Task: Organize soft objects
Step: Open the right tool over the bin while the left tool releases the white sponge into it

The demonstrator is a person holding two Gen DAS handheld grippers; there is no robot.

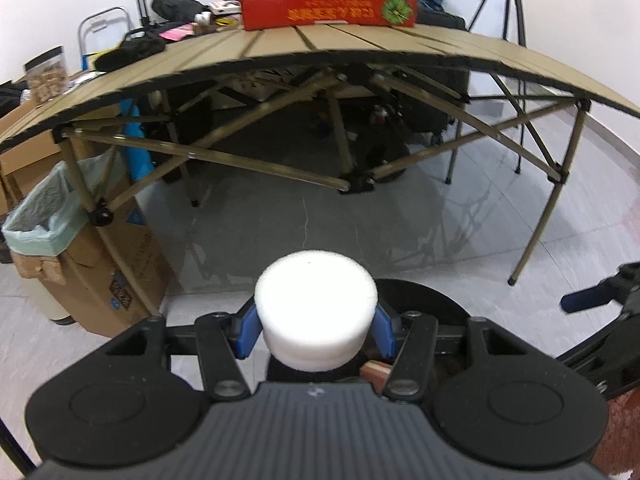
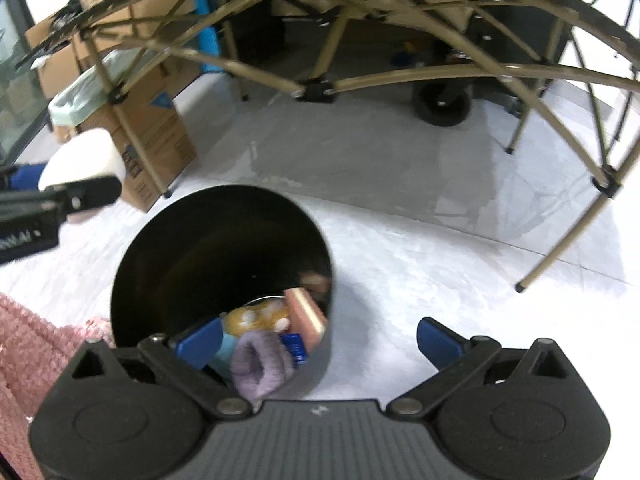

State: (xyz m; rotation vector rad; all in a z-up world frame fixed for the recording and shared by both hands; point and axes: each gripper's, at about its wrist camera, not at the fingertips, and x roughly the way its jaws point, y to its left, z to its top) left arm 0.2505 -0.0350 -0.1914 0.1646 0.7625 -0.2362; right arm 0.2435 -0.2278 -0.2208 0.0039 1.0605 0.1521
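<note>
My left gripper [image 1: 315,330] is shut on a white round foam sponge [image 1: 316,304], held above the rim of a black bin [image 1: 424,294] that shows behind it. The same white sponge [image 2: 80,160] appears at the left of the right wrist view, to the left of and above the black bin [image 2: 160,240]. Inside the bin lie a yellow spotted soft toy [image 2: 256,318], a pink sponge block [image 2: 306,316] and a rolled purple cloth [image 2: 260,364]. My right gripper [image 2: 318,340] is open at the bin's near rim, nothing between its fingers.
A folding table [image 1: 360,46] with a red box [image 1: 328,10] stands ahead, its crossed legs [image 2: 316,90] close over the floor. Cardboard boxes [image 2: 156,128] and a lined waste bin [image 1: 44,216] stand left. A pink rug [image 2: 28,344] lies at the near left.
</note>
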